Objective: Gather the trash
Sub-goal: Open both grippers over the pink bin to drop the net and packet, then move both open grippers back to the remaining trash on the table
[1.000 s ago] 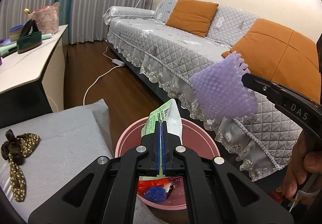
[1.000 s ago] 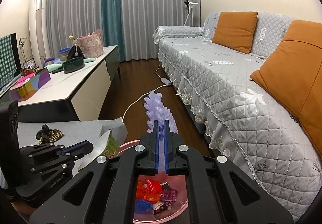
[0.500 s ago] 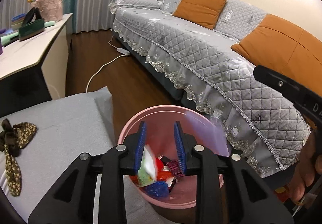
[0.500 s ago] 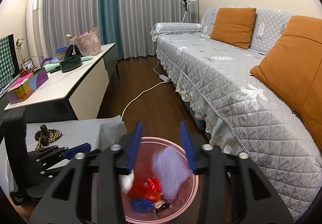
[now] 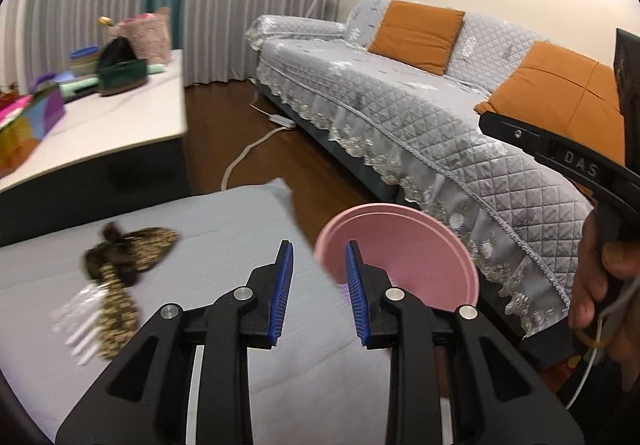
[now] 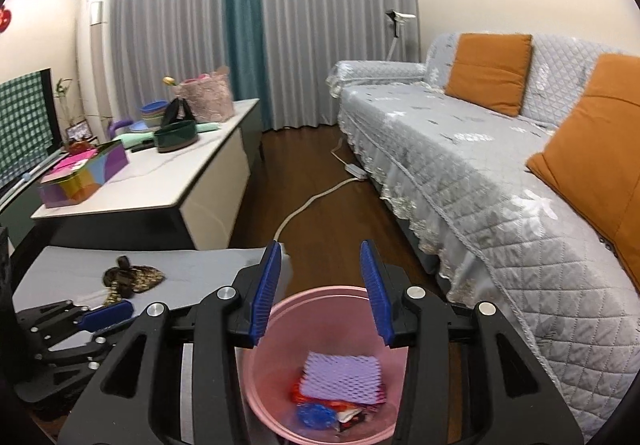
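The pink bin (image 6: 260, 385) stands on the floor by the grey-covered table. A purple foam net (image 6: 340, 373) lies in it on top of red wrappers and a blue piece (image 6: 316, 413). My right gripper (image 6: 320, 285) hangs open just above the bin with nothing between its blue pads. My left gripper (image 5: 319, 277) is open and empty too. It sits over the table's edge, with the bin (image 5: 400, 257) just to its right. A clear plastic piece (image 5: 80, 325) lies blurred on the cloth at the left, under a brown bow.
The brown patterned bow (image 5: 128, 257) rests on the grey cloth (image 5: 224, 229). A grey quilted sofa (image 6: 480, 173) with orange cushions runs along the right. A white cabinet (image 6: 160, 181) with boxes and bowls stands at the left. A power cord (image 6: 312, 201) crosses the wooden floor.
Both grippers went from shut to open. The green-and-white packet and the purple foam net dropped into the bin. The left gripper then swung left, from over the bin to over the cloth.
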The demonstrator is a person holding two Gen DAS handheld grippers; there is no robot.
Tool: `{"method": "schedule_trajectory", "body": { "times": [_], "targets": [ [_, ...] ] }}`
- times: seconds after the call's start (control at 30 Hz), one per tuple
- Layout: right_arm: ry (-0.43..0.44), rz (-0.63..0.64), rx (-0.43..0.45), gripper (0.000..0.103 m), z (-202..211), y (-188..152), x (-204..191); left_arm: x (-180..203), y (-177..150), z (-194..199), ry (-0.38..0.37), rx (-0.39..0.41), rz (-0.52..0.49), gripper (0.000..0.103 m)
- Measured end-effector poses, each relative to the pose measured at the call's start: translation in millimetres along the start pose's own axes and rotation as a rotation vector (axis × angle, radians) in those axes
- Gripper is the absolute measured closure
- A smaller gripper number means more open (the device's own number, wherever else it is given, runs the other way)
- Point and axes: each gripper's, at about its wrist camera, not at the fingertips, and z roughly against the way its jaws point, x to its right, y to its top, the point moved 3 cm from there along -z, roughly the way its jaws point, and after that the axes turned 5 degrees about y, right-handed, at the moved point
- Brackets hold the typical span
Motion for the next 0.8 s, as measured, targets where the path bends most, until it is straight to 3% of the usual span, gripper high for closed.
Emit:
{"method": "schedule_trajectory", "body": {
  "times": [0.27,0.4,0.53,0.63,0.8],
  "targets": [
    [0.140,0.017,0.001,0.062,-9.6,-2.4,-68.1,-87.2,-8.4,47.1,0.131,0.039,0.062,0.080],
    [0.216,0.036,-0.010,0.081,-21.0,-11.3,-108.0,-137.4,-25.7,59.3,0.251,0.061,0.124,0.080],
    [0.296,0.059,-0.037,0.085,-39.5,-22.8,-152.9,-183.9,-37.3,57.4,0.318,0.060,0.206,0.081],
    [0.345,0.087,-0.071,0.085,-56.3,-33.8,-184.6,-208.1,-46.7,51.1,0.354,0.040,0.232,0.081],
    [0.387,0.105,-0.125,0.083,-82.7,-51.4,-223.1,-233.3,-59.6,30.0,0.334,-0.014,0.292,0.081]
  ]
}}
